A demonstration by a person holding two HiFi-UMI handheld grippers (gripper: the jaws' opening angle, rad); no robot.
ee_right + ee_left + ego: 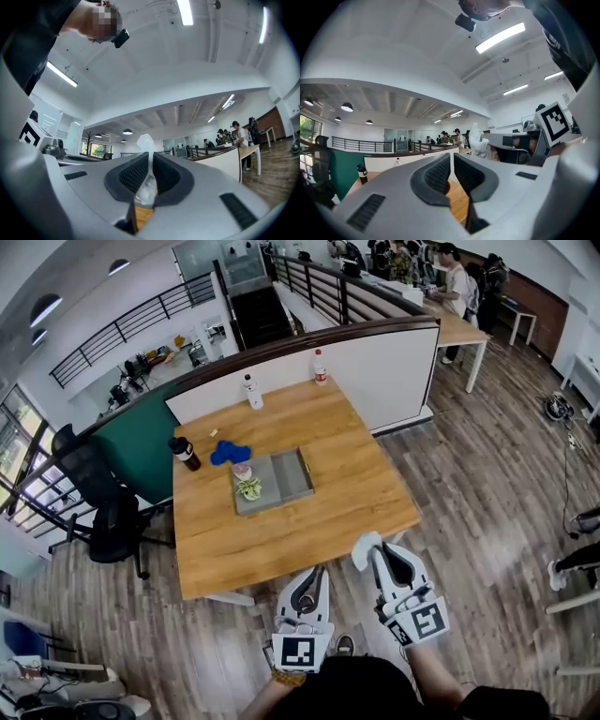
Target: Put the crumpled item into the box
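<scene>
the right hand-held gripper [149,161] is clamped on a thin, translucent white crumpled wrapper [145,142], which sticks up past the pad tips. the left hand-held gripper [452,165] is narrowed to a slit with nothing in it. both hover over the floor, short of the 6 o'clock edge of the wooden tabletop [349,495].

the shallow grey box [292,472] lies mid-tabletop, at about 11 o'clock from the right gripper. a small greenish-white clump [247,487] already lies at its 9 o'clock end.

risks, as i judge them:
- the wrapper looks light and is pinched by only a sliver, so a quick swing could let it slip out over the floor.
- the box walls look low. a release from high up or near the rim could let the wrapper drift onto the wood.
- static or a snag on the ribbed pads may keep it stuck once the jaws part.

room looks generous. the near half of the tabletop is bare. the blue lump [230,453] and dark bottle [186,454] sit beyond the box at 10 o'clock. the two white bottles [251,393] stand well apart along the 12 o'clock edge by the partition.
</scene>
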